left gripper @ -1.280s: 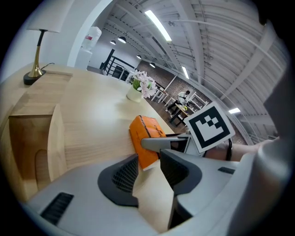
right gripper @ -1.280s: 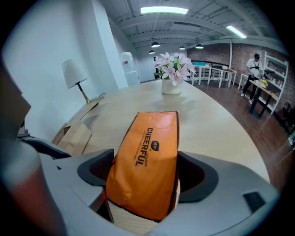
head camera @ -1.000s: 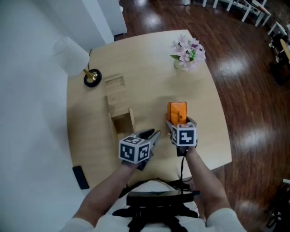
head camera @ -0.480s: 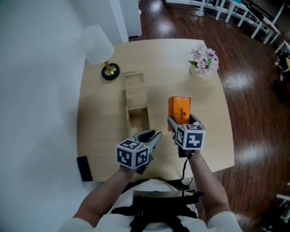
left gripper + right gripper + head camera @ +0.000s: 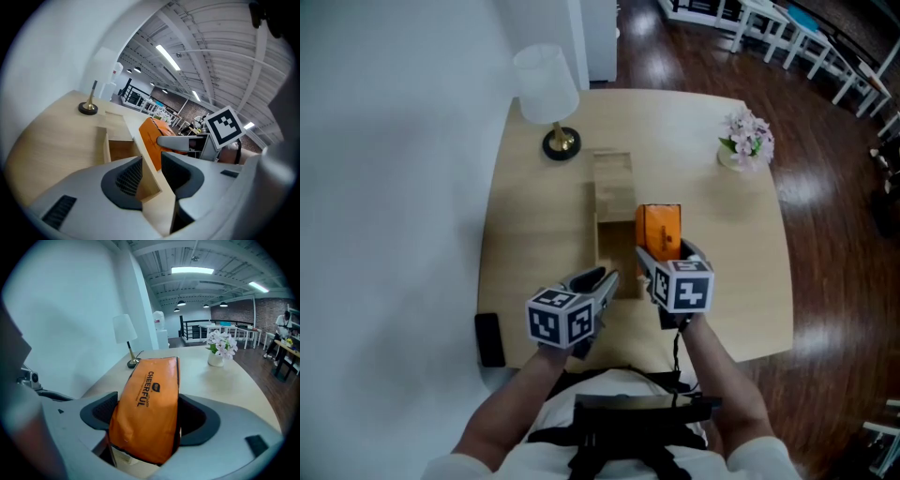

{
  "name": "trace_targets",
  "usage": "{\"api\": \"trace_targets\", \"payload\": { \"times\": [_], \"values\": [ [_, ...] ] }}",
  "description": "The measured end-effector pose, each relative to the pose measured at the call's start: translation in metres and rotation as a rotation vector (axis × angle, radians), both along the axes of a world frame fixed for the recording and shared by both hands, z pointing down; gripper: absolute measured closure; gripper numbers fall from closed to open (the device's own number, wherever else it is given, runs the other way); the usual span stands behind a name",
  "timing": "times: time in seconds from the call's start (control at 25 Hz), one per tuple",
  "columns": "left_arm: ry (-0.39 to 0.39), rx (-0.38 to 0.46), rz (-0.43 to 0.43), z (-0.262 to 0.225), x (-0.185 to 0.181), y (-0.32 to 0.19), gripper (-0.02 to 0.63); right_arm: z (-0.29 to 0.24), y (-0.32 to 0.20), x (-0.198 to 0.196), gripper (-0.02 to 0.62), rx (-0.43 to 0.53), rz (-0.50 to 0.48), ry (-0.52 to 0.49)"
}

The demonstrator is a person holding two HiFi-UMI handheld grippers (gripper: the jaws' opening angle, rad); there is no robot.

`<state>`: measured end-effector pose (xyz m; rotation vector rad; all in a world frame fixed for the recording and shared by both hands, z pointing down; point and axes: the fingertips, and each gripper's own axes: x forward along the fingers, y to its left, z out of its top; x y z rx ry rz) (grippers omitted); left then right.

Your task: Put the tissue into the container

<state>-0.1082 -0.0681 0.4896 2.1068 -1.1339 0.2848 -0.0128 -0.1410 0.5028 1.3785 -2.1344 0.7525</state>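
Observation:
A light wooden container lies open-topped in the middle of the table, with its wooden lid section at the far end. My right gripper is shut on the orange tissue pack, which hangs just right of the container's open part. In the right gripper view the tissue pack fills the space between the jaws of my right gripper. My left gripper is open at the container's near end and holds nothing. In the left gripper view the container wall shows past the narrow gap of my left gripper.
A white table lamp stands at the far left of the table. A vase of pink flowers is at the far right. A black flat object lies by the near left edge. Dark wooden floor surrounds the table.
My right gripper has carried the orange pack left, from well clear of the container to right beside its open part. My left gripper stays by the container's near end.

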Motion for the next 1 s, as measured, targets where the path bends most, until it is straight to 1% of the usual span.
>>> {"api": "trace_targets", "payload": {
  "times": [0.24,0.4,0.6,0.76,1.0],
  "values": [
    [-0.007,-0.003,-0.017,0.002,-0.037,0.007,0.474,0.011,0.007,-0.052,0.184,-0.014,-0.035,-0.013],
    [-0.005,-0.016,-0.009,0.007,-0.053,0.011,0.474,0.032,0.008,-0.072,0.184,-0.052,-0.041,0.01],
    [-0.003,-0.025,0.012,0.011,-0.061,0.014,0.474,0.061,0.01,-0.082,0.184,-0.092,-0.035,0.047],
    [-0.002,-0.025,0.031,0.013,-0.062,0.015,0.474,0.079,0.013,-0.081,0.178,-0.113,-0.032,0.096],
    [-0.001,-0.026,0.041,0.012,-0.065,0.015,0.474,0.086,0.015,-0.082,0.176,-0.097,-0.026,0.117]
  ]
}}
